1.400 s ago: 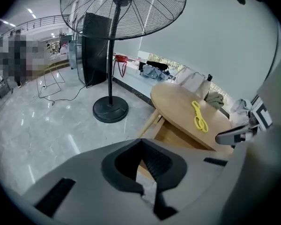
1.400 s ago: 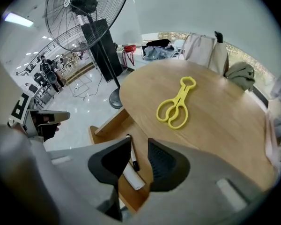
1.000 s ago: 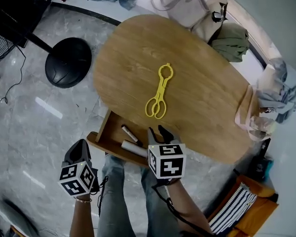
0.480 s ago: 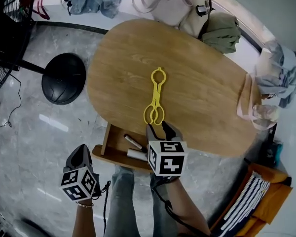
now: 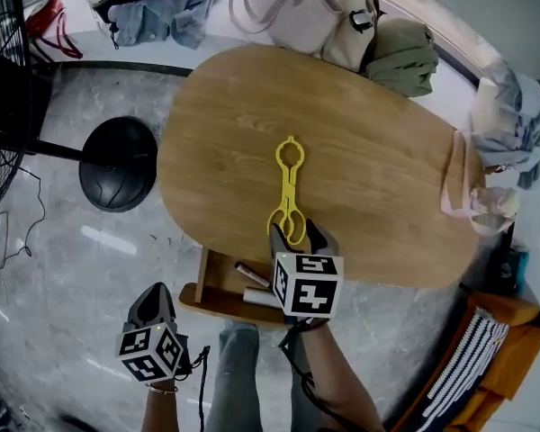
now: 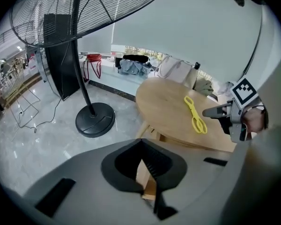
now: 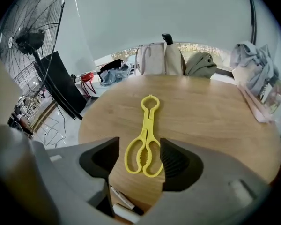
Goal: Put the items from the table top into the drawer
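Note:
Yellow plastic tongs (image 5: 288,192) lie on the oval wooden table (image 5: 387,178), handle loops toward me. My right gripper (image 5: 299,235) hovers at the table's near edge. Its jaws have just been opening and now stand wide apart. In the right gripper view the tongs' (image 7: 144,137) loops show between the right gripper's (image 7: 139,146) jaws, and the pads do not touch them. Below the edge, the open wooden drawer (image 5: 218,288) holds a dark marker (image 5: 250,274) and a white item (image 5: 263,297). My left gripper (image 5: 153,306) hangs left of the drawer, shut (image 6: 141,143) with nothing in it.
A floor fan's round black base (image 5: 117,163) stands left of the table. Bags and clothes (image 5: 342,21) crowd the far end, and a pink bag (image 5: 459,187) lies at the right edge. The person's legs (image 5: 229,376) are under the drawer. An orange basket (image 5: 486,349) sits lower right.
My right gripper has moved forward from over the drawer to the tongs' handle loops, and its jaws have spread wider. The left gripper has shifted only slightly.

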